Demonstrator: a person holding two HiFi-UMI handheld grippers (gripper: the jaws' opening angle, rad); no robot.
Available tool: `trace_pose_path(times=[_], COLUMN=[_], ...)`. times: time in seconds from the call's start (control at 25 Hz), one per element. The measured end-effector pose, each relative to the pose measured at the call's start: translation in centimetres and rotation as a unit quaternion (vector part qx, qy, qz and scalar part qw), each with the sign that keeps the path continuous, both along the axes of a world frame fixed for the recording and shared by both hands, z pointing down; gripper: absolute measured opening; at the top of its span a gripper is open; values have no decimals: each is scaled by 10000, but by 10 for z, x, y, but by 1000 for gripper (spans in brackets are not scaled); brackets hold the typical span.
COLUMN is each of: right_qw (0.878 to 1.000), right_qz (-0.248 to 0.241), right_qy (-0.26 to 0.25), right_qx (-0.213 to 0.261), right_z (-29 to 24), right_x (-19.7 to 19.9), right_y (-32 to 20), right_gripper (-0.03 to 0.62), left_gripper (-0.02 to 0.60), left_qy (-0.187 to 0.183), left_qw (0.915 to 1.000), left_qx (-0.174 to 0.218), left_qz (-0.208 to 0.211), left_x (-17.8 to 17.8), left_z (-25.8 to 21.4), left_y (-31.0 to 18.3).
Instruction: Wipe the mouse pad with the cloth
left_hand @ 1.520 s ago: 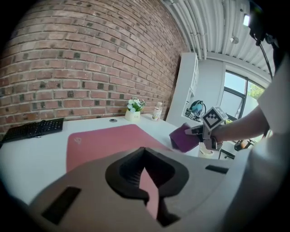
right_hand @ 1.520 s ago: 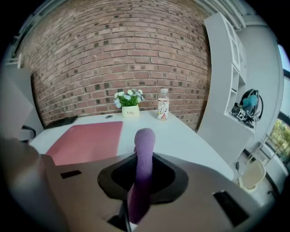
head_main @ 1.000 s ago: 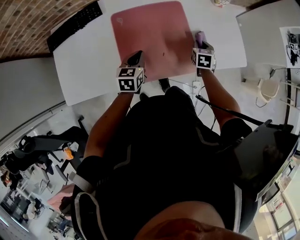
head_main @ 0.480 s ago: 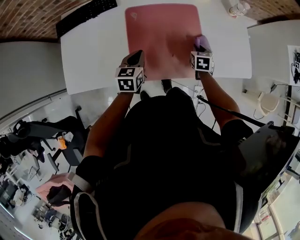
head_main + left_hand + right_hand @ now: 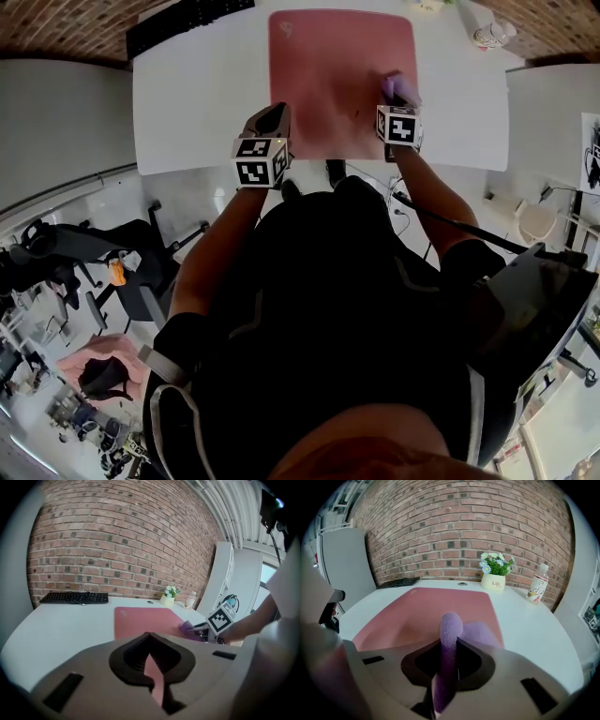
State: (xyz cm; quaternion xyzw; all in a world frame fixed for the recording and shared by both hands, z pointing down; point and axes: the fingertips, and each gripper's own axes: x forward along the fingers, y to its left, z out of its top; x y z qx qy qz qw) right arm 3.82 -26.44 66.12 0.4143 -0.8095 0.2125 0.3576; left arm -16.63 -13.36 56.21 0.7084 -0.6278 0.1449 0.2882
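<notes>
White desk (image 5: 197, 103), brick wall (image 5: 450, 536) behind: right gripper (image 5: 449, 641) clamps purple cloth (image 5: 451, 623) on the mouse pad (image 5: 328, 66); left gripper (image 5: 149, 649) (jaws nearly closed) sits at its near-left corner.

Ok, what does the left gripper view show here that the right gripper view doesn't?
Only the left gripper view: the left gripper, its jaws closed on a pink strip of the mouse pad, and the right gripper from outside, with its marker cube and the person's forearm.
Only the right gripper view: that gripper's own jaws, clamped on the purple cloth.
Both: the pad, the cloth resting on it, the keyboard, the flower pot, the bottle and the brick wall.
</notes>
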Motion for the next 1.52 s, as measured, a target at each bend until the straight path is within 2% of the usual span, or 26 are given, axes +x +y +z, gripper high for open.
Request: trace_pose_path(times=[0.36,0.84,1.52], right_qw=[9991,9920,9702], right_qz=[-377,-1213,-2342], right_qy=[-134,-277,-429], right_qx=[-116,-235,-455], right_z=[0,-5,-8], right_x=[-40,-103,-184], right_y=[12,36,82], right_gripper=[60,60,60], left_gripper=[2,2,2], left_qy=[2,-63,-124], left_qw=[9993,9978,9929], left_qx=[19,66,-1], left_qz=[-368,-650,-1179], left_x=[-22,-44,-73], left_z=[-1,-5,-8], left_y=[13,22,43])
